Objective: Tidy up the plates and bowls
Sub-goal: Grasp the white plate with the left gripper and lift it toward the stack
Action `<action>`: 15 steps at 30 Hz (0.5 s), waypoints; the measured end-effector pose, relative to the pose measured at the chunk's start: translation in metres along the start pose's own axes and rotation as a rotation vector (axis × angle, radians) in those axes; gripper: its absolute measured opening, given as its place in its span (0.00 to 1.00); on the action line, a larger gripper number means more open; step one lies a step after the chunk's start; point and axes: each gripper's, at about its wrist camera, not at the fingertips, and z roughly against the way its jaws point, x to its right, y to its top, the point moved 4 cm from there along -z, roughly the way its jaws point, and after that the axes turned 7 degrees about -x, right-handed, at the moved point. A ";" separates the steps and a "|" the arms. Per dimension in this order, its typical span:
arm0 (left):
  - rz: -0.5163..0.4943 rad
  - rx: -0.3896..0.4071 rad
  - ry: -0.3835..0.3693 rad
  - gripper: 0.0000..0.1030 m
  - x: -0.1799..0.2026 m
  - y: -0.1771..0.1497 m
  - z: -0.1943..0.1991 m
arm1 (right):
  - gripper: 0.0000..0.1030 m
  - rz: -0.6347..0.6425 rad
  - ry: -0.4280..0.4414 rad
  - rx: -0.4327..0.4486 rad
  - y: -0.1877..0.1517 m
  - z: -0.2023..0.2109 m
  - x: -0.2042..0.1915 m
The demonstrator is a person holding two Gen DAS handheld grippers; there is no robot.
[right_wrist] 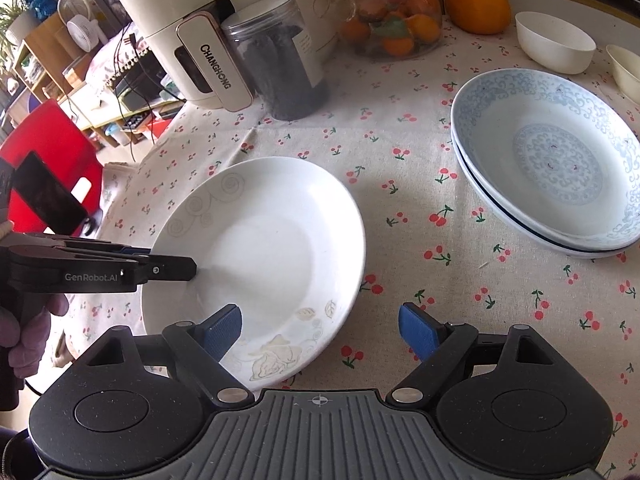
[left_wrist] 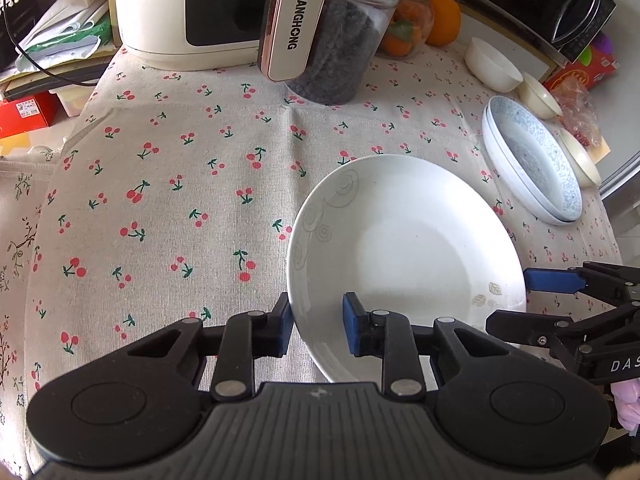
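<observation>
We take the white plate (left_wrist: pixel 404 252) as our landmark; it lies on the cherry-print surface (left_wrist: pixel 180 184). Our left tool (left_wrist: pixel 316 320) straddles the plate's near-left rim, one blue pad outside the rim and one inside over the well. The jaws are narrow, yet we cannot tell whether the pads press the rim. Our right tool (right_wrist: pixel 320 332) stands wide apart and holds nothing, its left pad over the plate's decorated near edge and its right pad over bare cloth. To the right of the plate, well apart, sit two stacked blue-patterned plates (right_wrist: pixel 552 164). Beyond those rest a white bowl (right_wrist: pixel 554 42) and cream bowls (left_wrist: pixel 540 94). Behind the plate stands a clear jar (left_wrist: pixel 344 40).
</observation>
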 end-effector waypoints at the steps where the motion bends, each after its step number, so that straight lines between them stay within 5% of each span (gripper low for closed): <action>1: 0.000 0.001 0.000 0.23 0.000 0.000 0.000 | 0.83 -0.003 0.000 0.001 0.000 -0.001 0.000; 3: 0.005 0.002 0.004 0.22 -0.001 0.000 0.001 | 0.82 -0.007 0.003 -0.001 -0.001 -0.003 -0.001; 7: 0.005 -0.001 0.015 0.22 0.003 0.002 0.000 | 0.42 -0.009 0.007 -0.023 -0.001 -0.009 -0.003; 10: 0.021 -0.001 0.024 0.22 0.004 0.004 -0.001 | 0.28 -0.020 -0.013 -0.017 0.001 -0.008 0.002; 15: 0.037 0.019 -0.003 0.16 0.010 0.010 0.002 | 0.23 -0.071 -0.004 0.003 0.004 -0.001 0.019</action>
